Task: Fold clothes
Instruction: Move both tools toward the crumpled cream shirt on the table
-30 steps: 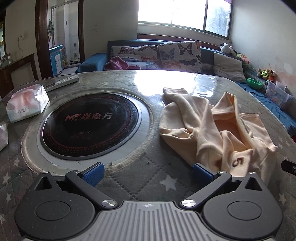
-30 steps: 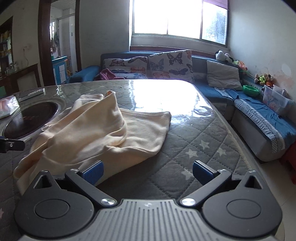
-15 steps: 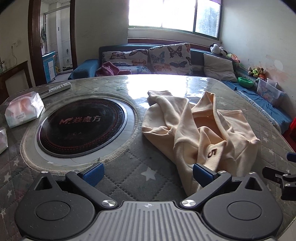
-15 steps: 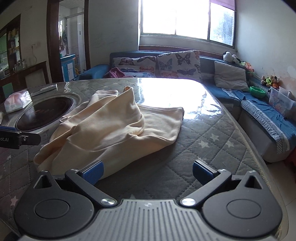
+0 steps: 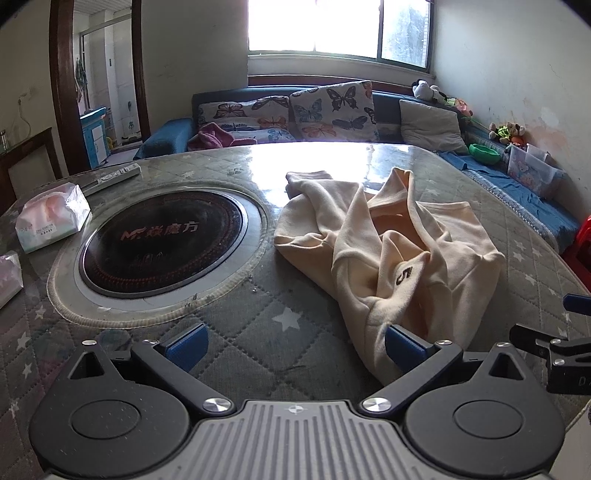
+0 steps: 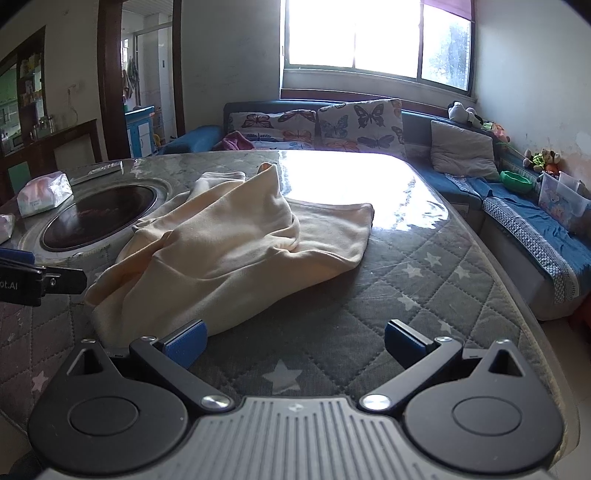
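Left gripper (image 5: 295,345) sits low at the near table edge, jaws spread wide w/ nothing between them; its blue pads (image 5: 186,343) hang just above the quilted cover, and the right-side pad is at or over the near hem of the garment — can't tell if touching. Right gripper (image 6: 293,343) likewise wide apart and empty, left-side pad just beside the garment's near edge, right-side pad over bare cover. Each gripper shows at the edge of the other's view, so the two flank the garment's near end. Table (image 5: 258,332) has a grey quilted cover w/ white stars under a glossy clear sheet. The cream garment (image 5: 388,251) lies crumpled on the table's right half in the left wrist view, unfolded, bunched in ridges, w/ a dark "5" (image 5: 403,275) on a fold near the middle; one part stretches away toward the far side, another peaks up. From the right wrist view the garment (image 6: 229,251) spreads from near-left out to the centre, a flatter panel reaching right. Left of it, set into the table, a round black induction cooktop (image 5: 162,240) w/ red lettering, close to the garment but apart. Further left a tissue pack (image 5: 51,218), and a remote (image 5: 112,177) behind that. Beyond the table: blue sofa (image 5: 173,136) w/ butterfly cushions (image 5: 332,107), grey pillow (image 5: 430,125), green bowl (image 5: 484,153), soft toys, bright window (image 5: 340,26).
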